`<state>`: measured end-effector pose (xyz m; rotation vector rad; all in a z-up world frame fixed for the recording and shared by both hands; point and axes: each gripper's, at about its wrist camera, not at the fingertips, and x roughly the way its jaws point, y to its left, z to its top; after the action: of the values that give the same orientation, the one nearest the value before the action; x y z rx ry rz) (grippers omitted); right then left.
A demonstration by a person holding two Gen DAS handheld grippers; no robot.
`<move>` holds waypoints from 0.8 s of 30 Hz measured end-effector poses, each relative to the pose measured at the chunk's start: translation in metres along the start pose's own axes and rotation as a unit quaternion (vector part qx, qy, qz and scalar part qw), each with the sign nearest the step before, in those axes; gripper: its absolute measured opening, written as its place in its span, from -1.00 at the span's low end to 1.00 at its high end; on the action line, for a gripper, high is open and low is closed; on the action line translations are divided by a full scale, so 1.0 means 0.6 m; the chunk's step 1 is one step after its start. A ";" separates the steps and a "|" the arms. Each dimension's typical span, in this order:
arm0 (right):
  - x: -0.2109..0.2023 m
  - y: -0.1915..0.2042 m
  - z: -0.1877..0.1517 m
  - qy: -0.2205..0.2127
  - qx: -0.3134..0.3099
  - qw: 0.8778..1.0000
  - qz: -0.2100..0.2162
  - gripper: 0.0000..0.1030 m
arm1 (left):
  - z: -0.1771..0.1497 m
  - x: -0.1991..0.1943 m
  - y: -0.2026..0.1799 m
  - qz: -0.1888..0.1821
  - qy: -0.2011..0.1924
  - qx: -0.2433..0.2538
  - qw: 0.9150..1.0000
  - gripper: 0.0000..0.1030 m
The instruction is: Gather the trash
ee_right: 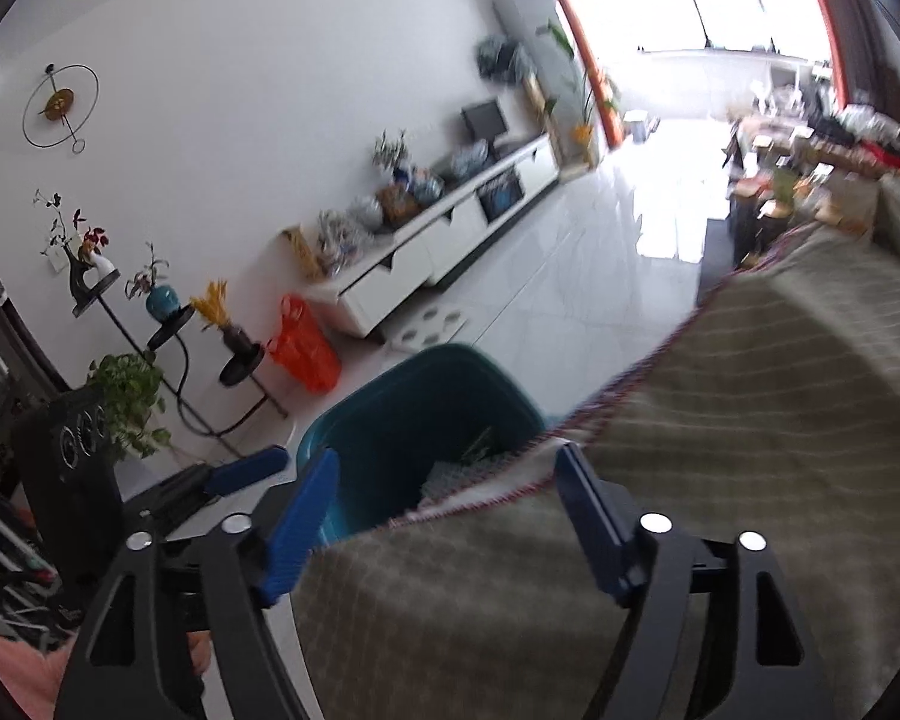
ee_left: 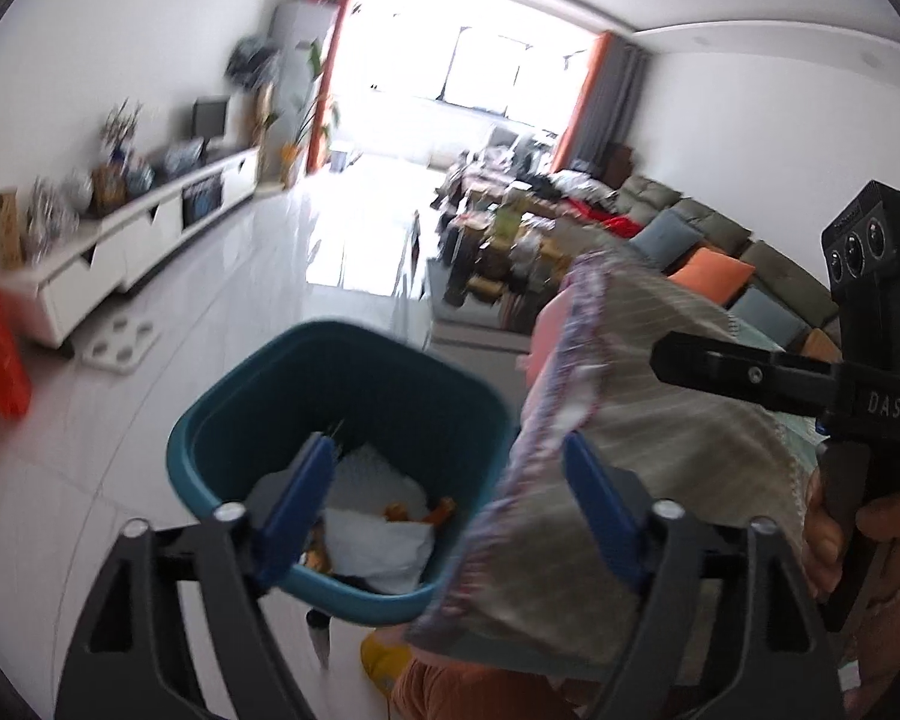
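A teal bin stands on the white floor, holding white paper and orange scraps. My left gripper hangs open just above its near rim, with nothing pinched between the blue fingers. Its right finger overlaps a grey striped cloth with a purple patterned edge. In the right wrist view the same bin sits ahead, partly hidden by the striped cloth. My right gripper is open over the cloth's edge and grips nothing. A hand holds the right tool's black body.
A long white TV cabinet runs along the left wall, with an orange bag and black plant stands beside it. A sofa with cushions and a cluttered low table lie to the right. A yellow object lies under the bin.
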<state>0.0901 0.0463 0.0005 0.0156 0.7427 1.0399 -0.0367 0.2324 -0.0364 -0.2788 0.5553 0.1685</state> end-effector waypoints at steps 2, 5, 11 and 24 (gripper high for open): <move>-0.032 -0.006 -0.012 -0.020 -0.003 1.000 -0.018 0.82 | -0.001 -0.011 -0.023 0.002 -0.020 0.012 1.000 0.93; -0.092 -0.018 -0.037 -0.061 -0.003 0.996 -0.071 0.94 | -0.002 -0.022 -0.067 0.002 -0.046 0.024 0.999 0.93; -0.190 -0.042 -0.095 -0.114 0.003 0.979 -0.172 0.94 | 0.001 -0.022 -0.161 -0.019 -0.073 0.048 0.996 0.93; -0.335 -0.096 -0.196 -0.199 0.045 0.911 -0.358 0.94 | -0.019 -0.017 -0.329 -0.056 -0.124 0.088 0.987 0.93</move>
<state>0.0102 -0.1801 0.0018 0.0313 0.3636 0.2774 -0.0050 0.0408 0.0023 -0.1134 0.3041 0.0424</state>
